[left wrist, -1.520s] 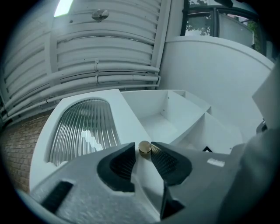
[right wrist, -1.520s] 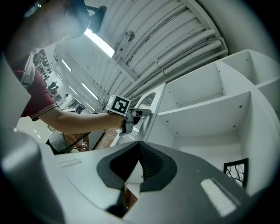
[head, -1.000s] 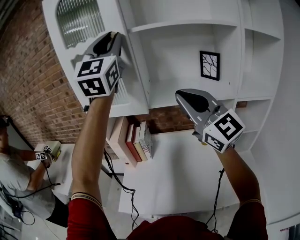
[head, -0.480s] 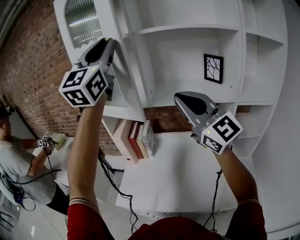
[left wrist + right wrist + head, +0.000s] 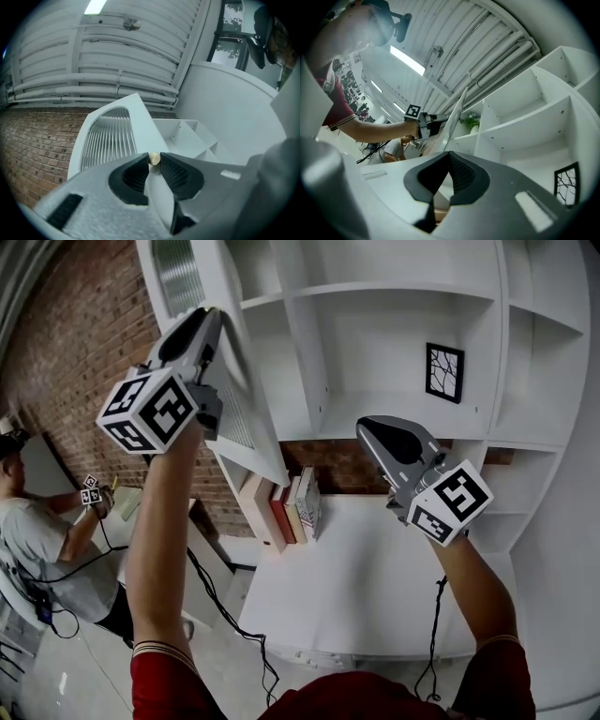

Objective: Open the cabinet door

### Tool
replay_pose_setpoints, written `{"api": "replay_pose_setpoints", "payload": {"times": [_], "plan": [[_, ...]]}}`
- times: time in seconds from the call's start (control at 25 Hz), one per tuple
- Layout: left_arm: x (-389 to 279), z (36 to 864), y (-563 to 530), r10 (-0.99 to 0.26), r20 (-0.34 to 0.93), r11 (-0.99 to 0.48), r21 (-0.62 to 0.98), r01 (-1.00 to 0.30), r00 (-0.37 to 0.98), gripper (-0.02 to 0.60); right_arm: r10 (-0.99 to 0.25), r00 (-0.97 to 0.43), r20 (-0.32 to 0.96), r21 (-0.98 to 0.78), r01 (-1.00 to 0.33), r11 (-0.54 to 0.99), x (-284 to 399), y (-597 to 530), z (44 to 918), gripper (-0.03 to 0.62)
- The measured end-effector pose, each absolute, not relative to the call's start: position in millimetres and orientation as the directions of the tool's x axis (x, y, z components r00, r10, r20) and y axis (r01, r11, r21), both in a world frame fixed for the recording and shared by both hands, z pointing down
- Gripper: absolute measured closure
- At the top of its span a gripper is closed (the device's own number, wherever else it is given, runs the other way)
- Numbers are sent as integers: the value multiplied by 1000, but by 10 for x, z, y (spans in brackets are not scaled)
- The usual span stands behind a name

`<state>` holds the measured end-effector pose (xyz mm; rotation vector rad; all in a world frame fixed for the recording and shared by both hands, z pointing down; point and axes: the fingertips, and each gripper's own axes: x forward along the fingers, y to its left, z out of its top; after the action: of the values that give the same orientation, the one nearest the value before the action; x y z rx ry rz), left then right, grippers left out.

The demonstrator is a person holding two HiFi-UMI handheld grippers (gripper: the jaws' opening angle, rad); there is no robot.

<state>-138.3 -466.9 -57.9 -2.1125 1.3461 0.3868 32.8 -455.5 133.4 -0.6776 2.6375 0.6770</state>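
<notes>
The white cabinet door [image 5: 239, 381], with a ribbed glass pane [image 5: 108, 140], stands swung out from the shelf unit [image 5: 375, 287]. My left gripper [image 5: 214, 322] is up at the door's free edge. In the left gripper view its pads [image 5: 136, 171] pinch the small brass knob [image 5: 154, 159]; the jaws are opening slightly, and the knob still touches both tips. My right gripper [image 5: 373, 432] hangs apart in front of the open shelves. Its jaws are together with nothing between them [image 5: 449, 157].
A framed black-and-white picture [image 5: 443, 372] stands on a shelf. Several books [image 5: 286, 512] lean on the white desk [image 5: 375, 587] below the door. A brick wall [image 5: 75, 343] is at left, where a seated person [image 5: 37, 540] holds another gripper. Cables [image 5: 225, 606] hang beside the desk.
The door has swung further out toward the left, with my left gripper on its knob moving left along with it. The right gripper has shifted only slightly.
</notes>
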Motion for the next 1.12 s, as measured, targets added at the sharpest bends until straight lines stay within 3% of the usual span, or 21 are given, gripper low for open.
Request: {"api": "replay_pose_setpoints", "payload": {"times": [1.12], "plan": [[-2875, -586, -3361, -605, -600, -444, -292, -847, 524, 481, -450, -802, -394, 365, -585, 724, -891, -3430, 1458, 582]]}}
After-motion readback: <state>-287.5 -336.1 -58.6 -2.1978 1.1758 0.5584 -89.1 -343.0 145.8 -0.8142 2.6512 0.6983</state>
